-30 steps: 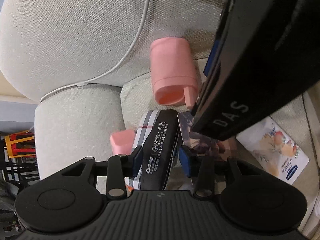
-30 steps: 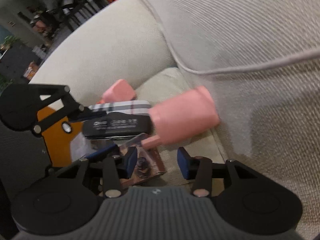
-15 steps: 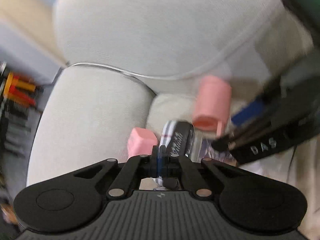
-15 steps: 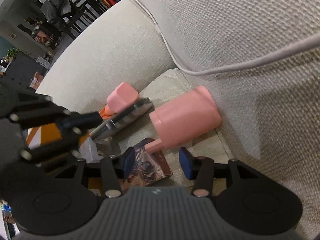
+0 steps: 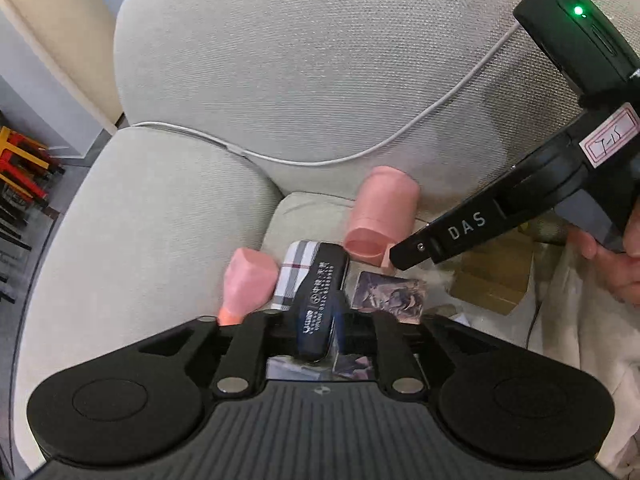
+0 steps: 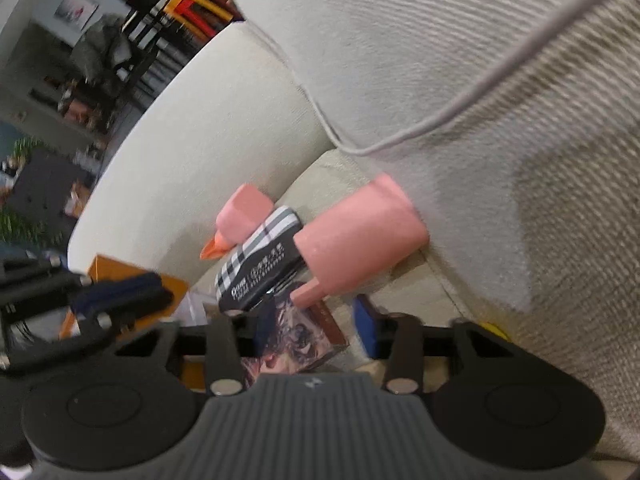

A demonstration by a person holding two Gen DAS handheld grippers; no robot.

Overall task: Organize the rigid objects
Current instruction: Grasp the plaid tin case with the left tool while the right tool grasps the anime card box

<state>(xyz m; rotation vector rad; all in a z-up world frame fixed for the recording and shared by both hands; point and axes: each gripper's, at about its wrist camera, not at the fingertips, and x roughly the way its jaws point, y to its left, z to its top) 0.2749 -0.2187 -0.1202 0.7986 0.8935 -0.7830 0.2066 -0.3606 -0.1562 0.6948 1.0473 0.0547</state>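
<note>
A black and plaid case [image 5: 316, 280] lies in the sofa seat corner; it also shows in the right wrist view [image 6: 258, 262]. A pink cup [image 5: 382, 216] lies on its side against the backrest, also in the right wrist view [image 6: 356, 240]. A small pink block [image 5: 248, 276] rests by the armrest, and in the right wrist view [image 6: 242, 216]. A picture card [image 6: 298, 336] lies flat in front. My left gripper [image 5: 316, 320] is near the case's near end; whether its fingers clamp it is unclear. My right gripper [image 6: 314, 330] is open above the card.
The sofa's armrest [image 5: 152, 220] is on the left and the backrest [image 5: 300, 80] behind, with a white cable [image 5: 320, 160] across it. An orange box [image 6: 120, 276] lies beside the left gripper. Chairs and furniture stand beyond the armrest.
The left gripper pulled back and up from the case after its fingers closed. The right gripper shifted slightly, and stays open over the card.
</note>
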